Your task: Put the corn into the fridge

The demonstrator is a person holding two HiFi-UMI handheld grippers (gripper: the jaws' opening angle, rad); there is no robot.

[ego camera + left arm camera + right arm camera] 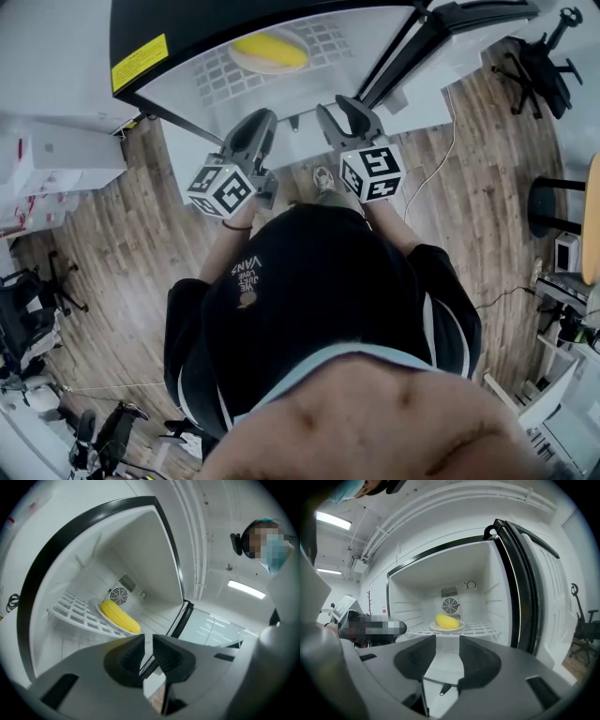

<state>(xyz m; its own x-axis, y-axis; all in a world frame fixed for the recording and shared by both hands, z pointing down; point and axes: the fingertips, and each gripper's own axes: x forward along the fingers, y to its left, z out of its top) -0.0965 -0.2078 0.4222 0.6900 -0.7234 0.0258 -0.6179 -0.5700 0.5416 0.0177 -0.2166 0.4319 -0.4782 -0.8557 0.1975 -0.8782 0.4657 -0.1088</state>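
In the head view the left gripper (262, 120) sits just left of centre. It is held out ahead of the person's dark top (309, 300), with the forearm reaching up the frame toward the open fridge (141, 33). Its marker cube (222, 189) is canted. The left gripper view shows the fridge interior slanted, so this gripper (148, 637) is rolled to one side. Its fingers (129, 656) stand with only a narrow gap between them, and nothing is in it.

The corn (270, 52) lies on a white plate (240, 59) on the white grid shelf (220, 82) inside the fridge. That is at the upper centre of the head view, well apart from both grippers.

The right gripper (343, 111) is just right of centre, close beside the left one, and also points up the frame at the fridge opening. In the right gripper view the fridge stands upright. The fingers (480, 663) of this gripper (447, 637) are moderately apart and hold nothing. The corn (446, 621) shows on its plate (459, 626) beyond their gap.

The fridge door (534, 588) stands open at the right of that frame.
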